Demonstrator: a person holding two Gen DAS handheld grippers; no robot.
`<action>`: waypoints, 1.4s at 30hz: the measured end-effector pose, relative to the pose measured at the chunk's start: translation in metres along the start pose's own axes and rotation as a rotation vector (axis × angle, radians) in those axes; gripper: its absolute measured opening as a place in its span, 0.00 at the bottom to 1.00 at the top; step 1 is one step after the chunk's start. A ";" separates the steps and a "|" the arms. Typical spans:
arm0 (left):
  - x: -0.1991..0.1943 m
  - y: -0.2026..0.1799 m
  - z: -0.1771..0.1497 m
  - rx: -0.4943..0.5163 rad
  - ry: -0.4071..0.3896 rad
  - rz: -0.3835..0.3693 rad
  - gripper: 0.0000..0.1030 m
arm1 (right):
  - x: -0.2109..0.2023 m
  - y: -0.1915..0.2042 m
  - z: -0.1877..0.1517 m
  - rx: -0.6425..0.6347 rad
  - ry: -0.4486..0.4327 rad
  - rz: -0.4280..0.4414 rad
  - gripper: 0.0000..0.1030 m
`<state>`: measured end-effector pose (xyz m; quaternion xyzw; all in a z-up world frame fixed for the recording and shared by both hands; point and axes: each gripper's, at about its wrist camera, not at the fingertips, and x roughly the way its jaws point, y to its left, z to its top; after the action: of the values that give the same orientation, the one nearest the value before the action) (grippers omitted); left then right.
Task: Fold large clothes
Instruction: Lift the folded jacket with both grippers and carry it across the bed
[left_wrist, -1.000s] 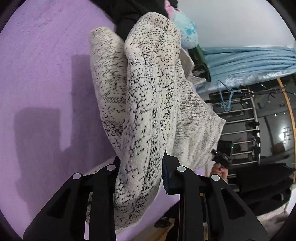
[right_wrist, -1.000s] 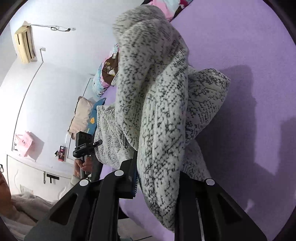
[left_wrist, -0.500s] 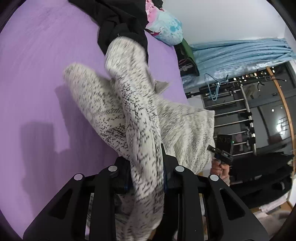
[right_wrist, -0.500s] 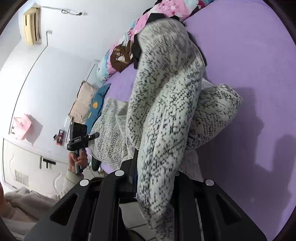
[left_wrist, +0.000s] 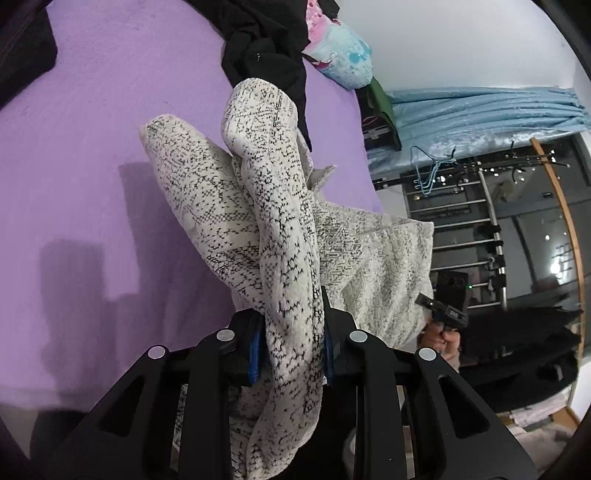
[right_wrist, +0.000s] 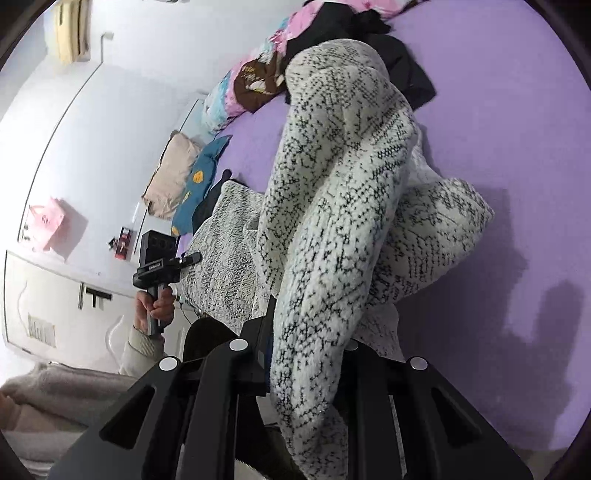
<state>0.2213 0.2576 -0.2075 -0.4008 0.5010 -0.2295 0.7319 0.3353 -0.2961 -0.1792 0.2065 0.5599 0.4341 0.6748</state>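
Spreading ahead of and beneath both grippers, purple bed sheet (left_wrist: 92, 166), one, covering the whole surface. White knitted sweater with black flecks (left_wrist: 280, 229), one, large: bunched into thick rolls, one roll rising forward from between each pair of fingers, the body sagging between the two grippers toward the bed edge, a sleeve-like fold lying on the sheet beside the left gripper's roll. Black garment (left_wrist: 266, 48), one, crumpled on the sheet far ahead of the sweater. Patterned pink-and-blue pillow (left_wrist: 343, 62), one, beyond the black garment by the wall. Left gripper (left_wrist: 290, 339), clamped on a roll of the sweater, blue pads pressed into the knit on both sides. Right gripper (right_wrist: 306, 354), likewise pinching a sweater roll, the far finger mostly hidden under the fabric. Person's hand (right_wrist: 155, 306) gripping the left gripper's handle, seen from the right wrist view.
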 end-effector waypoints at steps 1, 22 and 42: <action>-0.005 -0.002 -0.002 0.002 -0.003 0.002 0.21 | 0.001 0.002 0.006 -0.007 0.001 0.001 0.15; -0.076 0.002 -0.018 0.010 -0.084 -0.033 0.21 | -0.018 0.054 0.041 -0.181 0.032 0.021 0.15; -0.278 0.018 -0.045 0.008 -0.329 0.018 0.21 | 0.051 0.150 0.138 -0.406 0.156 0.148 0.15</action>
<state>0.0700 0.4566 -0.0775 -0.4255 0.3770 -0.1562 0.8077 0.4110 -0.1452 -0.0540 0.0730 0.4949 0.6007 0.6236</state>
